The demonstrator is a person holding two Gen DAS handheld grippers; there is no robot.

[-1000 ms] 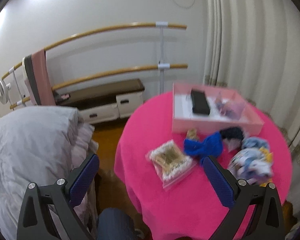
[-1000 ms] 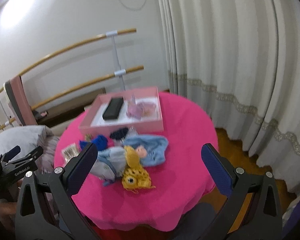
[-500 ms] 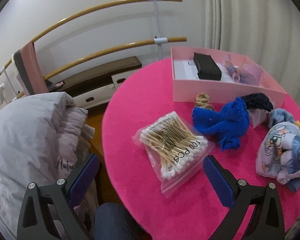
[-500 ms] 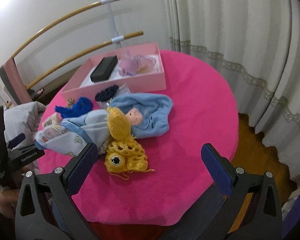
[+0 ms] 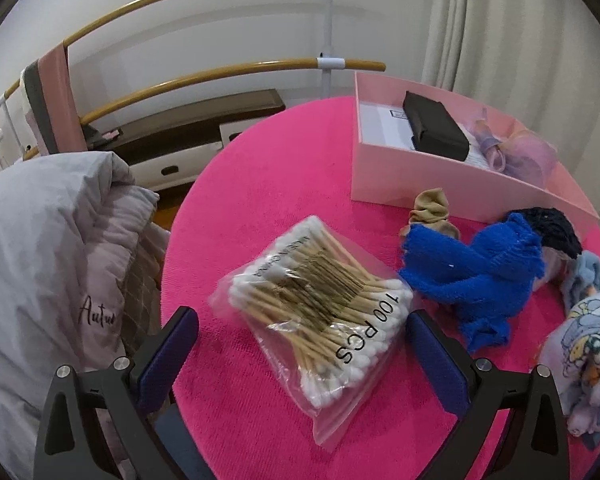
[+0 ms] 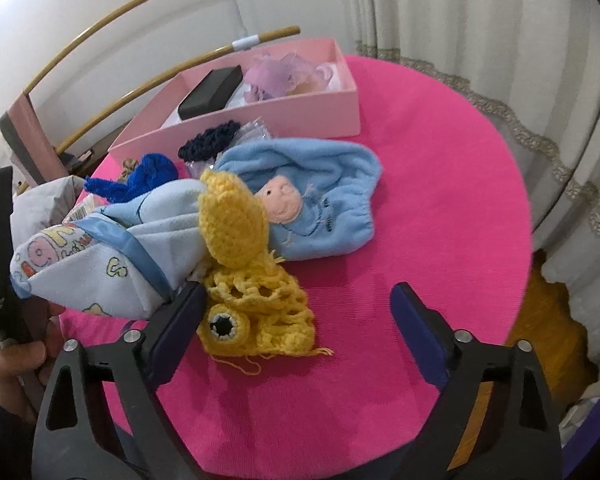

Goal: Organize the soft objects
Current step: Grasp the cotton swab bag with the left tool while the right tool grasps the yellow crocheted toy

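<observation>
Your left claw [image 5: 300, 344] hangs spread wide, a bag of cotton swabs [image 5: 320, 304] lying between its fingers. Your right claw [image 6: 296, 320] is also spread, holding nothing; the yellow crochet toy [image 6: 244, 280] touches its left finger, the pink box [image 6: 284, 116] far ahead.

The wall [image 5: 180, 4] at the back is white. Two long wooden bars [image 5: 236, 70] run along it, one above the other, on a white post [image 5: 327, 40]. A pink and grey cloth [image 5: 50, 104] hangs over the bars. A low dark bench with white drawers [image 5: 188, 148] stands below them. A grey quilt [image 5: 32, 240] lies in a heap on the left. Pale curtains [image 6: 480, 20] with a lacy trim hang on the right. The floor [image 6: 548, 320] is orange-brown wood.
</observation>
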